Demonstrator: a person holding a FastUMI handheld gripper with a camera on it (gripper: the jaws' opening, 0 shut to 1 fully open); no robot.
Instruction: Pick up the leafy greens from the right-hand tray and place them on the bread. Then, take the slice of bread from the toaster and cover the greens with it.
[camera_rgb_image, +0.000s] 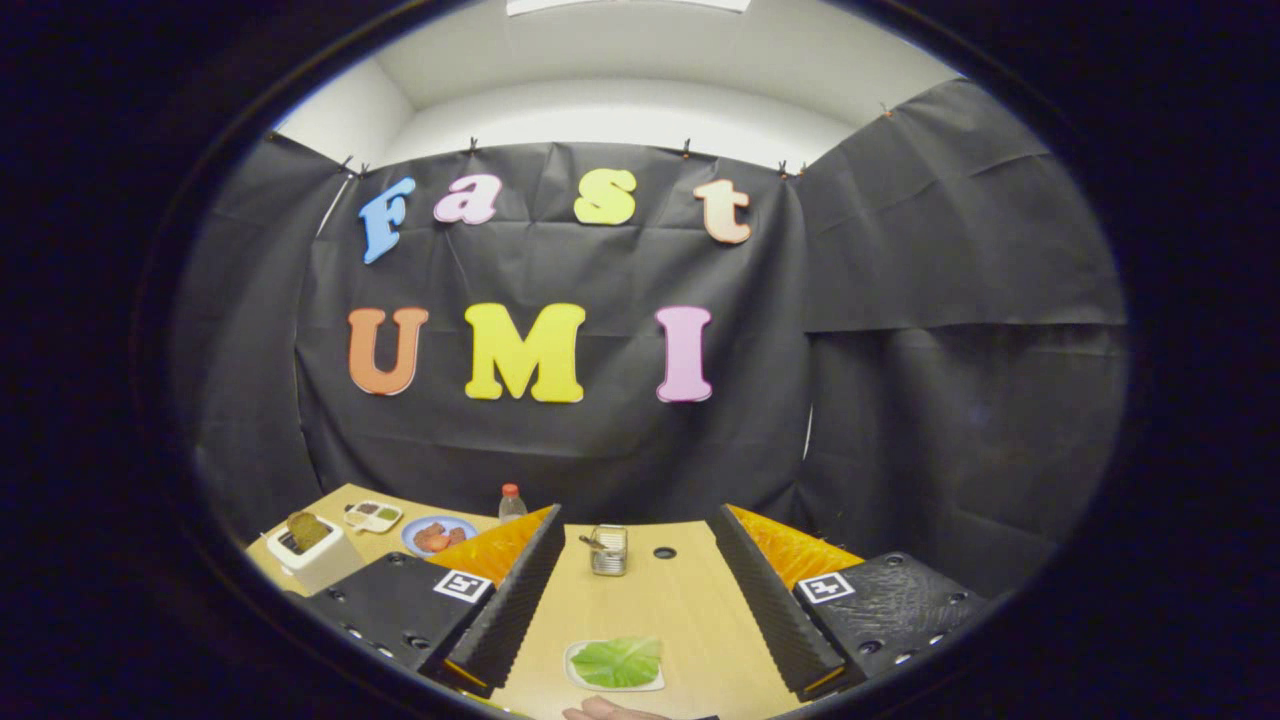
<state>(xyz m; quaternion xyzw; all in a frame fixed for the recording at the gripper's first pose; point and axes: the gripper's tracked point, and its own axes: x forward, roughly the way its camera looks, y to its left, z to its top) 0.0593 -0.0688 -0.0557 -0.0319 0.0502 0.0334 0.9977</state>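
— Where do the leafy greens (617, 661) lie from the gripper (640, 625)?

— Straight ahead and low — between the two fingers, on a small white tray (578, 676) on the table (660, 600). The fingers stand wide apart with nothing held.

— And the leaf's long axis?

— It looks to run crosswise to the fingers, side to side, though the view bends so much down there that I wouldn't swear to it. If so, the fingers would close on its two ends unless the gripper is turned.

— The bread?

— One slice stands in the toaster (312, 556), well off to the left beyond the left finger, near a blue plate (438, 535). A small metal tin (607, 550) sits farther ahead, between the fingers.

— So the first move?

— Down and slightly forward onto the leaf, I'd judge — nothing lies between.
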